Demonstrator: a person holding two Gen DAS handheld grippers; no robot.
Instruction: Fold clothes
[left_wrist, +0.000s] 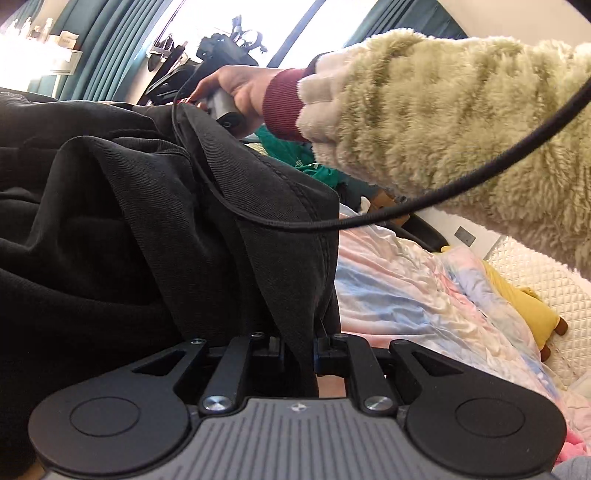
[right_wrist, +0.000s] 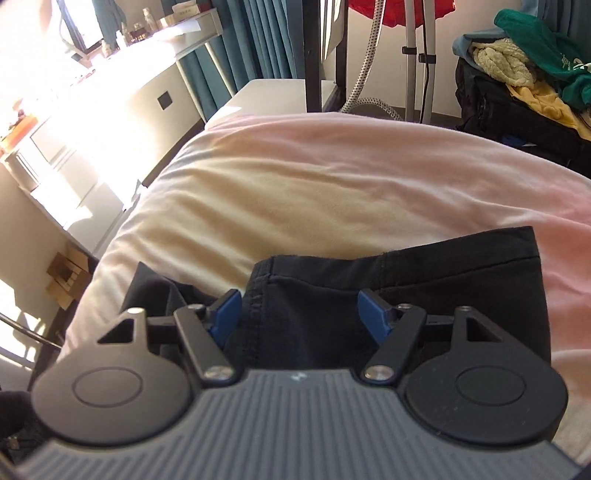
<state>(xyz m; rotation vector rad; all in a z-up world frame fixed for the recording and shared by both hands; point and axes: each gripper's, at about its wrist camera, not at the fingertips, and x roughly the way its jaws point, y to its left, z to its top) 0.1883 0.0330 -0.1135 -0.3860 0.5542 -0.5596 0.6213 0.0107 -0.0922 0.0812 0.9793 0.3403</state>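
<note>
A black garment (left_wrist: 122, 221) fills the left of the left wrist view, bunched in thick folds on the bed. My left gripper (left_wrist: 299, 350) is shut on a fold of it, the cloth pinched between the jaws. In the right wrist view the same black garment (right_wrist: 424, 280) lies flat on the pale pink bedcover (right_wrist: 314, 177). My right gripper (right_wrist: 299, 314) is open, its blue pads (right_wrist: 225, 314) spread wide on either side of a seamed edge of the cloth. The right hand and its gripper handle (left_wrist: 225, 107) show beyond the garment in the left wrist view.
A black cable (left_wrist: 406, 210) hangs across the garment. A fluffy cream sleeve (left_wrist: 443, 122) fills the upper right. A pastel blanket (left_wrist: 424, 280) and a yellow soft toy (left_wrist: 528, 310) lie on the bed. A pile of green and yellow clothes (right_wrist: 535, 70) sits at the right. A desk (right_wrist: 110, 92) stands left.
</note>
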